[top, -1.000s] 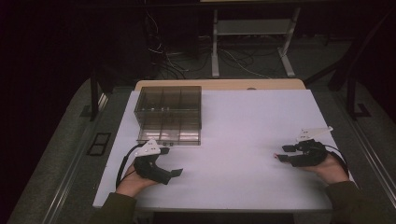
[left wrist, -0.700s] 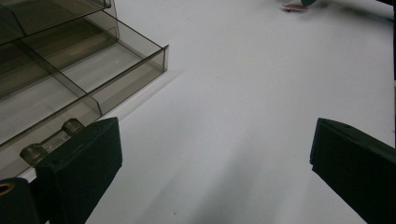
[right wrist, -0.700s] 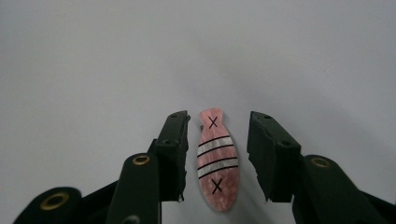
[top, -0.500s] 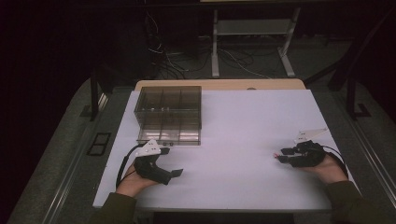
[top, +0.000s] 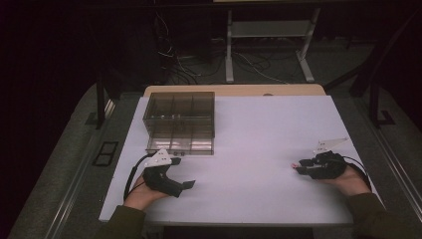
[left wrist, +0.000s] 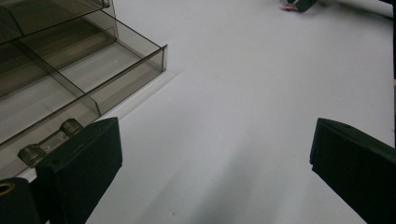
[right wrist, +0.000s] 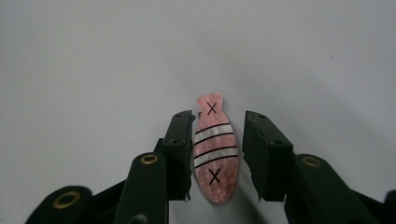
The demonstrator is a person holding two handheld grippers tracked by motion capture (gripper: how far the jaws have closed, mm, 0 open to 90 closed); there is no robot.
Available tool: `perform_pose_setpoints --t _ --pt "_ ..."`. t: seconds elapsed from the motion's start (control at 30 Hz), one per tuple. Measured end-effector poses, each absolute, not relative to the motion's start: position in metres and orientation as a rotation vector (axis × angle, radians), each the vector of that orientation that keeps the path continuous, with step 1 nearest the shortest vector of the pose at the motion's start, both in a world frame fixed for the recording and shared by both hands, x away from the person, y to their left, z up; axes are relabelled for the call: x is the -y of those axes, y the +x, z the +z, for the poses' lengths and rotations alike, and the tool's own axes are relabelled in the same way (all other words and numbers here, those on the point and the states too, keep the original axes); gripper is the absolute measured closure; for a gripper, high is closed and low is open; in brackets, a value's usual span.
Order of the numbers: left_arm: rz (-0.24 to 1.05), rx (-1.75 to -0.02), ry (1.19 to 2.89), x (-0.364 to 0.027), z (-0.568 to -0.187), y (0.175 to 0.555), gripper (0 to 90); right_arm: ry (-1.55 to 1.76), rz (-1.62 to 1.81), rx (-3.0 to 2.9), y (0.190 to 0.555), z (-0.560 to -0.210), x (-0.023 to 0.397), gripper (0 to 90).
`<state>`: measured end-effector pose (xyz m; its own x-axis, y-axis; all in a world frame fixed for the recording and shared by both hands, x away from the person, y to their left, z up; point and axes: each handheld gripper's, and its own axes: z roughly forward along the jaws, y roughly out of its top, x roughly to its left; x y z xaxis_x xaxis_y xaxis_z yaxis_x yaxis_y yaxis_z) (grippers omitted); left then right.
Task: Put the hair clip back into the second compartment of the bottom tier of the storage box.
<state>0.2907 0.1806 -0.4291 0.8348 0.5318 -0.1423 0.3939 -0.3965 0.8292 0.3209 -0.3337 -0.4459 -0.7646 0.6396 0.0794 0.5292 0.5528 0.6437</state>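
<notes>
While flat on bench [top: 259,139], pink fish piece [right wrist: 214,149] sits between right gripper [right wrist: 215,154] jaws, slightly apart, not clamped. Left gripper [left wrist: 210,163] wide apart, empty, beside box [top: 180,119]. Risk: thin piece, may slide or pop out on closing.

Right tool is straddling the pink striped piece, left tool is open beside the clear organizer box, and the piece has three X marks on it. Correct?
Not quite: the pink striped piece has two X marks, one near each end, as the right gripper view shows. The rest holds: the right tool straddles it, and the left tool is open beside the clear organizer box.
</notes>
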Motion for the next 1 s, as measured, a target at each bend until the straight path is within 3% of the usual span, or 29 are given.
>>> perform_pose_setpoints --t 0.43,1.0 --pt "0.178 -0.677 2.038 -0.1803 -0.4286 0.2901 1.3 0.968 0.98 -2.613 0.3184 -0.4465 0.3322 67.4" --pt "0.177 -0.673 2.039 -0.1803 -0.4284 0.2902 1.3 0.97 0.999 -2.595 0.3172 -0.441 0.3334 68.0"
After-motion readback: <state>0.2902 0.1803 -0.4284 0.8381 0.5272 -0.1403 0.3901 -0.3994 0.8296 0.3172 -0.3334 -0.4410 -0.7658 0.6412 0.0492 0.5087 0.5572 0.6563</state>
